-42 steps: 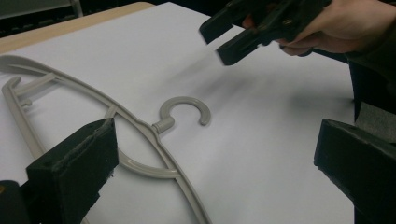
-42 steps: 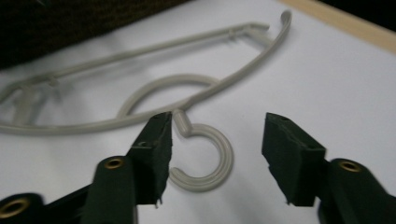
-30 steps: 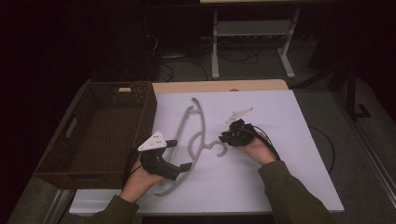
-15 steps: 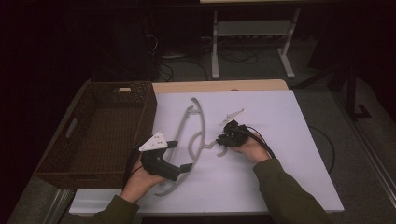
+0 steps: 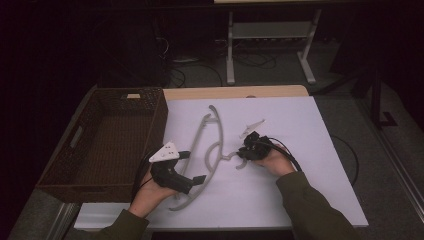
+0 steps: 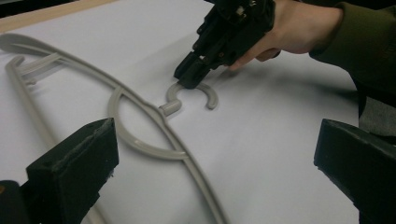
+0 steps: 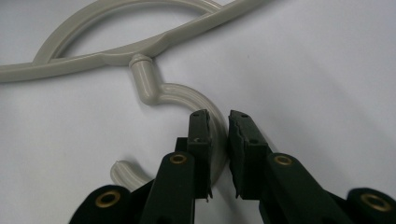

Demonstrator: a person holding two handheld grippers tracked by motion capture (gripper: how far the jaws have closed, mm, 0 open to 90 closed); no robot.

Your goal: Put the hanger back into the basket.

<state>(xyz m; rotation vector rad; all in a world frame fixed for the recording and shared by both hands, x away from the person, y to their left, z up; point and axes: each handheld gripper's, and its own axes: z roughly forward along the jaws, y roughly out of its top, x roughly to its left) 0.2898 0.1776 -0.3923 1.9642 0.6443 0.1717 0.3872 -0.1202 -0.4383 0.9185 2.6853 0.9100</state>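
Note:
A grey plastic clothes hanger lies flat on the white table cover, its hook pointing right. My right gripper comes in from the right, and in the right gripper view its jaws pinch the curved band of the hook. The left gripper view shows that gripper's tip pressed on the hook. My left gripper sits low at the hanger's near arm. Its jaws stand wide open, with the hanger's arm running between them untouched.
A dark wicker basket with nothing in it stands along the table's left side, close to my left hand. The wooden table edge runs along the back. A white metal stand and cables are on the floor beyond.
My right gripper has slid left and down onto the hanger's hook and closed on it. The left gripper and the hanger have hardly moved.

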